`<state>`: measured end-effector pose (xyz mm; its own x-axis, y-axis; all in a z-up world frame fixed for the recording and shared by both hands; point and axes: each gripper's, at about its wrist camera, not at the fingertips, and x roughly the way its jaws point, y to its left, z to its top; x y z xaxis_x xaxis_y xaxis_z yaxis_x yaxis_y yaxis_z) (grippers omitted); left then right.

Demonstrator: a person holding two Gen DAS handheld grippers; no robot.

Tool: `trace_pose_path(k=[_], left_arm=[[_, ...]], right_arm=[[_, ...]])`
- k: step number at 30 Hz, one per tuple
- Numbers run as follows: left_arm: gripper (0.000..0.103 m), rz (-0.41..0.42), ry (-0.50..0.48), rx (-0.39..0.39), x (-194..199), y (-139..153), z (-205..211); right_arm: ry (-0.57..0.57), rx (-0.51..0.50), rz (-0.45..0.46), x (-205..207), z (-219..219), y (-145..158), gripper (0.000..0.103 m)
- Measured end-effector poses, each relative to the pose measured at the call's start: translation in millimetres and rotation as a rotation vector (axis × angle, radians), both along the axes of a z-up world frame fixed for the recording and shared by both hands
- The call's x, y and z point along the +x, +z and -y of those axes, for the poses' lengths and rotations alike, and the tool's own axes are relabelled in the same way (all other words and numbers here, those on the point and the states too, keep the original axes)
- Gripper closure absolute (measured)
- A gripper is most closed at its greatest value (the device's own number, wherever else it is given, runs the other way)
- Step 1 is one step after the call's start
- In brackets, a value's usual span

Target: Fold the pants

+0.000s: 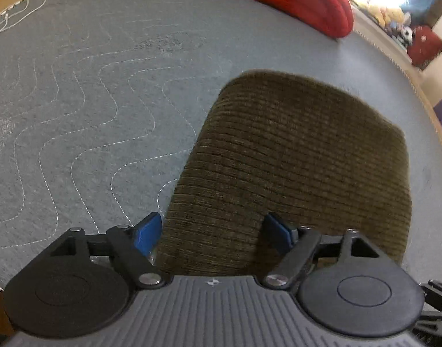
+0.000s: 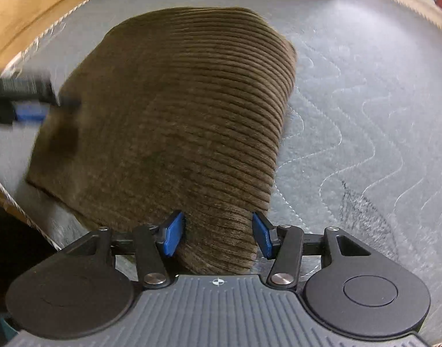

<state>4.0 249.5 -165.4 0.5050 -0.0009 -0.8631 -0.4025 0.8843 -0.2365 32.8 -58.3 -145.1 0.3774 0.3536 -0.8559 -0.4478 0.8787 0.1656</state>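
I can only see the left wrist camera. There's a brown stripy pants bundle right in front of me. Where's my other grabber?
Observer: The right gripper is at the near corner of the pants, and that corner lies between its open fingers.
Operator: Is it squeezing them?
Observer: It doesn't look like it. There is a gap between the cloth and the right-hand blue pad.
Operator: Can you see my grabber from over there?
Observer: Yes. The left gripper shows up blurred at the pants' left edge.
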Motion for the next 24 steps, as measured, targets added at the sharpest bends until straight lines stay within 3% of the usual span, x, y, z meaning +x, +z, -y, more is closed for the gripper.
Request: trace_pose_path(k=[2, 4, 6, 10, 13, 15, 17, 20, 24], left_arm=[[0.019, 0.015, 0.015, -0.016, -2, 3, -3], [0.019, 0.037, 0.028, -0.018, -5, 7, -7], [0.019, 0.063, 0.011, -0.011, -10, 13, -6], [0.019, 0.109, -0.041, 0.059, -12, 26, 9], [0.019, 0.147, -0.079, 0.108, -18, 33, 18], [0.019, 0.156, -0.095, 0.131, -13, 36, 22], [0.019, 0.170, -0.104, 0.147, -15, 39, 25], [0.020, 0.227, -0.136, 0.172, -18, 49, 33], [0.025, 0.300, -0.180, 0.190, -17, 58, 45]], right_arm=[[-0.063, 0.106, 0.013, 4, 10, 14, 0.048], [-0.095, 0.219, 0.086, 7, 18, 34, 0.049], [-0.122, 0.255, 0.188, 12, 18, 49, 0.047], [-0.144, 0.195, 0.292, 39, -4, 56, 0.047], [-0.144, 0.032, 0.349, 64, -31, 43, 0.052], [-0.155, -0.087, 0.325, 83, -38, 19, 0.054], [-0.192, -0.157, 0.241, 100, -38, -5, 0.055], [-0.232, -0.177, 0.231, 108, -32, -11, 0.055], [-0.283, -0.095, 0.232, 105, -19, 10, 0.055]])
